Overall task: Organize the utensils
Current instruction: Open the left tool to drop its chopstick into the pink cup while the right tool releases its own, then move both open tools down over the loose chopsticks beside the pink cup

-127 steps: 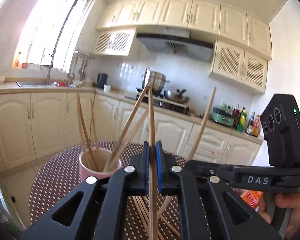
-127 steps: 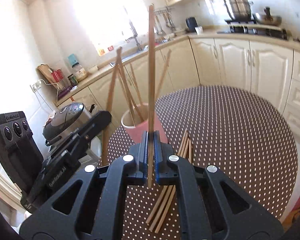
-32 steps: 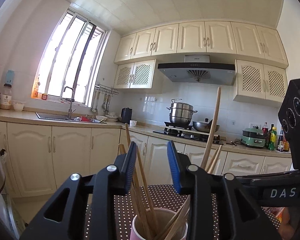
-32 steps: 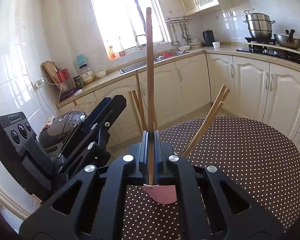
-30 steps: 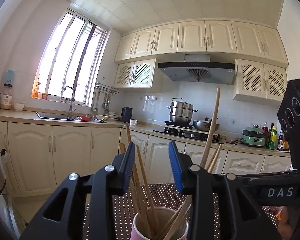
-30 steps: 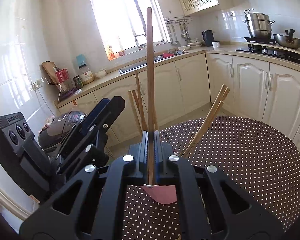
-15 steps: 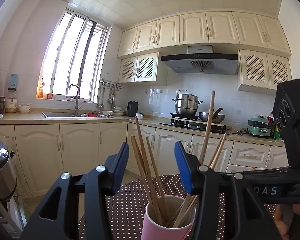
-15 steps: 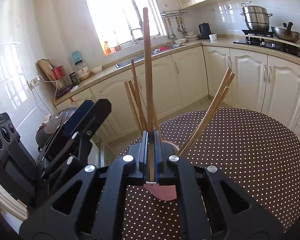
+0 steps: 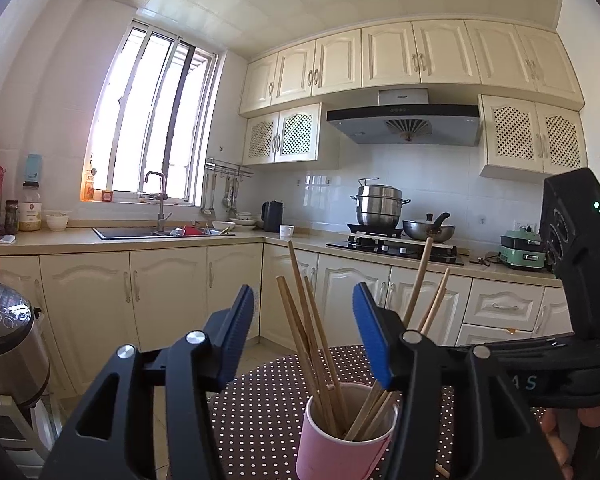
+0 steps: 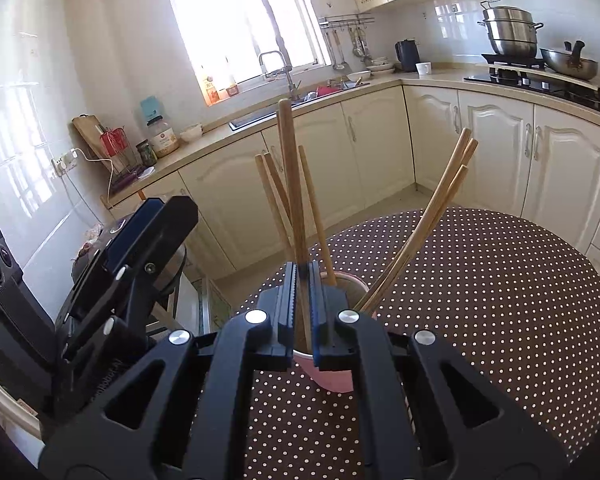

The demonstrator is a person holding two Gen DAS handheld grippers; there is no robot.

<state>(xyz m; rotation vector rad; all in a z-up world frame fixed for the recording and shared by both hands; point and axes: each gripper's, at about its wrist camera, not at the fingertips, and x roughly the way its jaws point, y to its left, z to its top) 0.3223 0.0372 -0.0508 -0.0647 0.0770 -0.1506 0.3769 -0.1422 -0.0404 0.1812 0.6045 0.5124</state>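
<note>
A pink cup [image 9: 340, 448] stands on the brown dotted table [image 9: 260, 400] with several wooden chopsticks [image 9: 312, 340] leaning in it. My left gripper [image 9: 302, 300] points level at the cup from a short way off. Its jaws are opening and nothing is pressed between the blue pads. My right gripper [image 10: 302, 272] hovers over the pink cup [image 10: 336, 376], shut on one upright chopstick [image 10: 290, 168] whose lower end reaches into the cup. More chopsticks [image 10: 428, 220] fan out to the right. In the right wrist view the left gripper [image 10: 152, 232] sits at the left.
The table [image 10: 500, 280] is round and its far edge faces cream cabinets [image 10: 500, 140]. A rice cooker [image 9: 4, 340] stands low at the left. A hand [image 9: 556, 432] holds the right gripper's black body [image 9: 572, 248]. Sink, stove and pots line the counter behind.
The left jaws have spread wider and that gripper has drawn back from the cup. The chopstick in my right gripper now sits lower between the pads, over the cup.
</note>
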